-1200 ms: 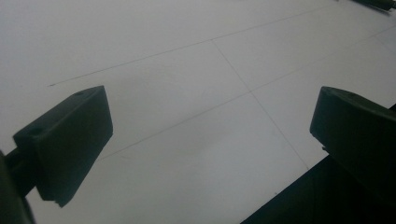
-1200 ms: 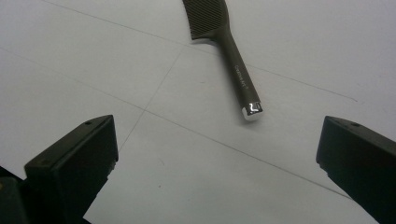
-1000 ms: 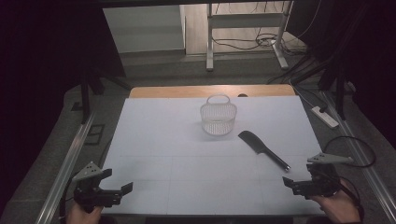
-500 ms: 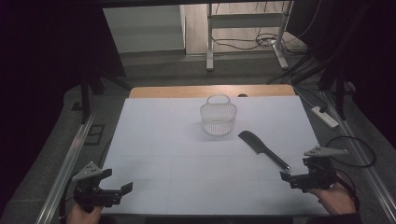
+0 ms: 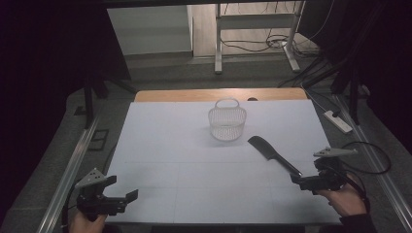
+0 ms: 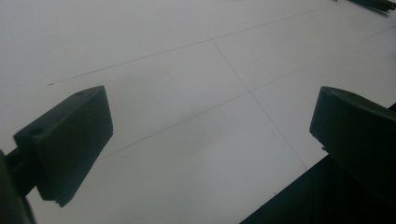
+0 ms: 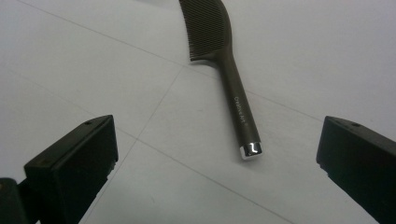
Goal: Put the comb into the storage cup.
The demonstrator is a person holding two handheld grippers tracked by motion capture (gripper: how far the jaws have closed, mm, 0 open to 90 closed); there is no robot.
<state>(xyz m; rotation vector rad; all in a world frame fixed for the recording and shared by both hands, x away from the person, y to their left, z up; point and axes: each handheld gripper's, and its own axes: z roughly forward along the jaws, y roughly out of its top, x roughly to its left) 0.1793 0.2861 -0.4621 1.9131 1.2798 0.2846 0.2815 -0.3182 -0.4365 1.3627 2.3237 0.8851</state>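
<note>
At the near left corner of the white-covered worktop (image 5: 194, 174), the left claw (image 5: 127, 200) sits low over the sheet with its jaws spread wide and nothing between them; the left gripper view has the two black jaws apart over bare white surface crossed by thin pencil-like lines, with the dark near edge of the worktop cutting in at the lower right. The person's left hand (image 5: 85, 224) holds it from below the frame.

At the near right, the right claw (image 5: 297, 180) also stands with its jaws wide apart and holds nothing. It points leftward and away, toward the handle end of the black plastic comb with a long straight handle (image 5: 272, 154). In the right gripper view the comb (image 7: 229, 70) lies flat on the sheet between the lines of the two jaws, its silver-capped handle tip nearest the claw but not touching either jaw, and its curved toothed head farther off. The right hand (image 5: 346, 199) grips the tool, and a black cable (image 5: 369, 158) loops off the right edge of the worktop beside it.

Nothing lies between the right claw and the comb handle. Farther off, just beyond and to the left of the comb head, a small white wire-mesh basket with a hoop handle (image 5: 227, 121) stands upright near the middle of the far half, apart from the comb. A strip of bare wooden top (image 5: 170, 95) shows along the far edge, and a white power strip (image 5: 337, 121) lies on the floor to the far right.
</note>
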